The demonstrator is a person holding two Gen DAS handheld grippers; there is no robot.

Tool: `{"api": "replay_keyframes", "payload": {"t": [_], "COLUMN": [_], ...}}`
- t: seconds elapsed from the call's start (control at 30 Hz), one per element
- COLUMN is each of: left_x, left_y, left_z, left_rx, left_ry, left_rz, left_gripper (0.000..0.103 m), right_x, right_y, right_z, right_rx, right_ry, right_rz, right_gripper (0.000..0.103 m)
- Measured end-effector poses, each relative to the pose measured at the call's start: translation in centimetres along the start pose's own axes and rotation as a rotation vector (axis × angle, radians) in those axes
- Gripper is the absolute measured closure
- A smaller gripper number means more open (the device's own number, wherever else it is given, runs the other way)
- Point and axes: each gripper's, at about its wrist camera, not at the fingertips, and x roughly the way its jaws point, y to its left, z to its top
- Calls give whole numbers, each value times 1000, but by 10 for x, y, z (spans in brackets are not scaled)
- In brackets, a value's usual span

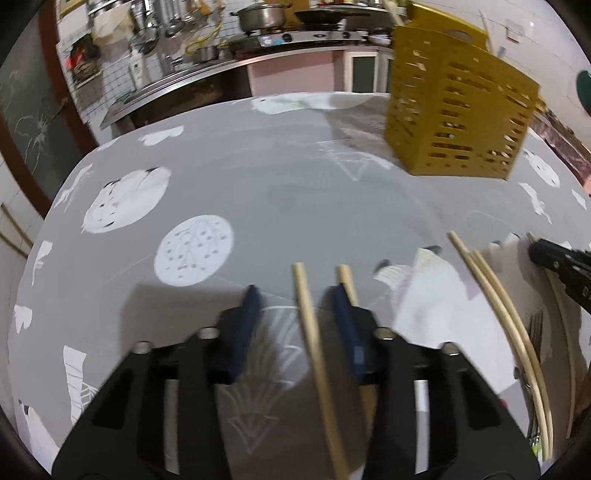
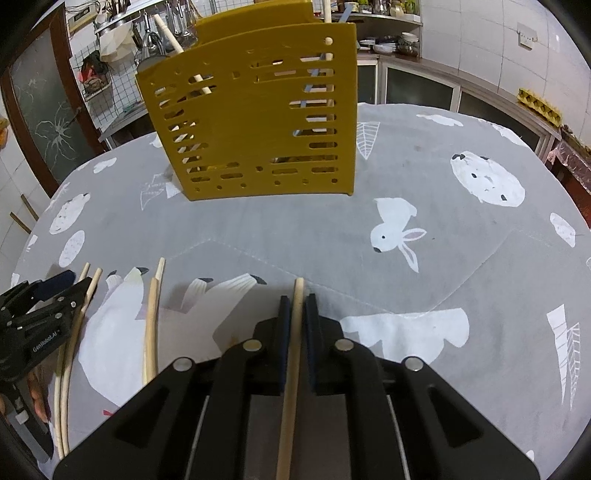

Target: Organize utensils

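A yellow slotted utensil holder (image 2: pixel 255 122) stands upright at the far side of the table; it also shows in the left wrist view (image 1: pixel 458 110). Several utensils stick out of it. My right gripper (image 2: pixel 296 301) is shut on a pale wooden chopstick (image 2: pixel 291 365), low over the cloth. My left gripper (image 1: pixel 297 299) is open over two chopsticks (image 1: pixel 314 343), one between the jaws, one by the right finger. Another pair of chopsticks (image 1: pixel 509 325) lies to the right, also in the right wrist view (image 2: pixel 151 325).
The round table carries a grey cloth with white animal prints (image 2: pixel 399 236). A kitchen counter with pots and a stove (image 1: pixel 280 26) runs behind. The right gripper's tip (image 1: pixel 554 258) shows at the left view's right edge; the left gripper (image 2: pixel 40 306) shows at the right view's left edge.
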Motion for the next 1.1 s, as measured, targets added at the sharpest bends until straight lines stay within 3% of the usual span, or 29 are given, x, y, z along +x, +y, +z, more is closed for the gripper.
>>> {"api": "replay_keyframes", "payload": {"t": [0.17, 0.23, 0.43, 0.57, 0.93, 1.1], "left_x": [2, 2, -2, -22, -115, -141], "left_y": [-3, -2, 4, 3, 6, 12], "left_z": [3, 4, 4, 5, -3, -14], "left_rx": [3, -4, -54, -53, -87, -94], "left_ry": [-8, -7, -19, -86, -414, -461], "left_rz": [-13, -32, -77, -79, -116, -121], "left_gripper": [85, 97, 98, 98, 99, 99], "right_x": [3, 4, -5, -28, -102, -140], "right_y": [3, 6, 7, 6, 5, 5], "right_z": [6, 7, 7, 9, -1, -14], "right_rx": [9, 4, -2, 10, -5, -15], "right_ry": [13, 14, -19, -85, -296, -401], "right_rz": [-15, -26, -35, -34, -32, -33], "right_gripper": [94, 94, 97, 97, 97, 97]}}
